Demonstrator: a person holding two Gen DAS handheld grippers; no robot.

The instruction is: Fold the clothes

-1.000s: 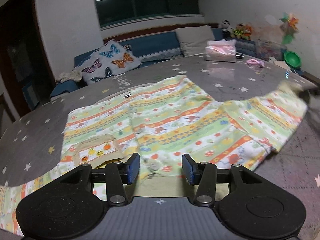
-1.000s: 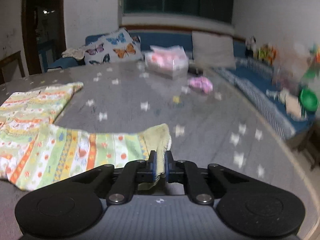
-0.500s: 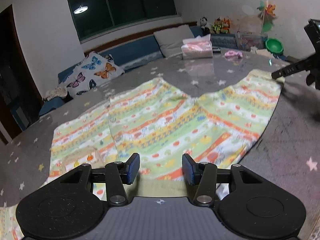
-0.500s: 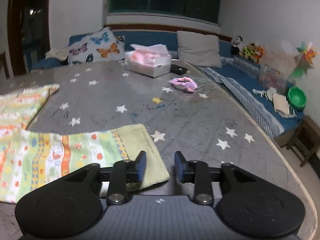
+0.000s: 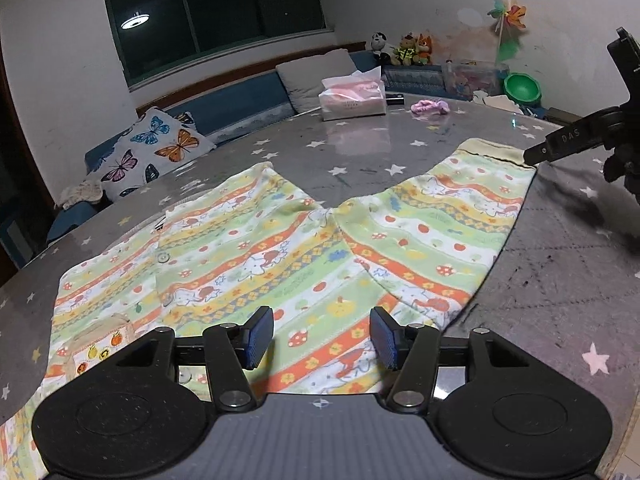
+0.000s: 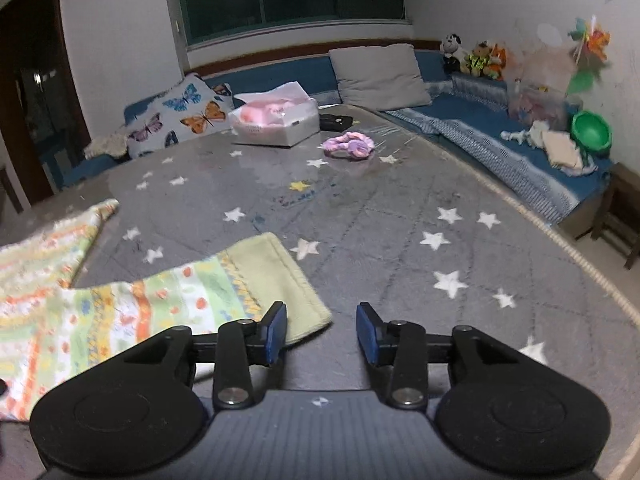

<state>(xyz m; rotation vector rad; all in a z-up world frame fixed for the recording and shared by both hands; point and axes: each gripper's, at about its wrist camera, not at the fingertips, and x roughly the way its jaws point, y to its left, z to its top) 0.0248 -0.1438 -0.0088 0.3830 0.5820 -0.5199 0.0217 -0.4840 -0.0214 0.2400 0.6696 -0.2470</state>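
A child's striped, fruit-print garment (image 5: 280,256) lies spread flat on the grey star-patterned table (image 5: 560,280). My left gripper (image 5: 322,338) is open and empty, hovering over the garment's near edge. One sleeve stretches right to a pale green cuff (image 5: 494,150). In the right wrist view that cuff (image 6: 272,276) lies flat just left of my right gripper (image 6: 322,330), which is open and empty. The right gripper also shows in the left wrist view (image 5: 576,140), at the cuff's end.
A tissue box (image 6: 276,122), a pink-purple fabric piece (image 6: 349,146) and a small black object (image 6: 335,122) lie at the table's far side. A blue sofa with a butterfly cushion (image 6: 180,118), grey pillow and toys runs behind. The table edge (image 6: 580,260) curves at right.
My right gripper has opened and let go of the sleeve cuff, which now lies flat. It has widened since half a second ago. My left gripper has risen and stays open.
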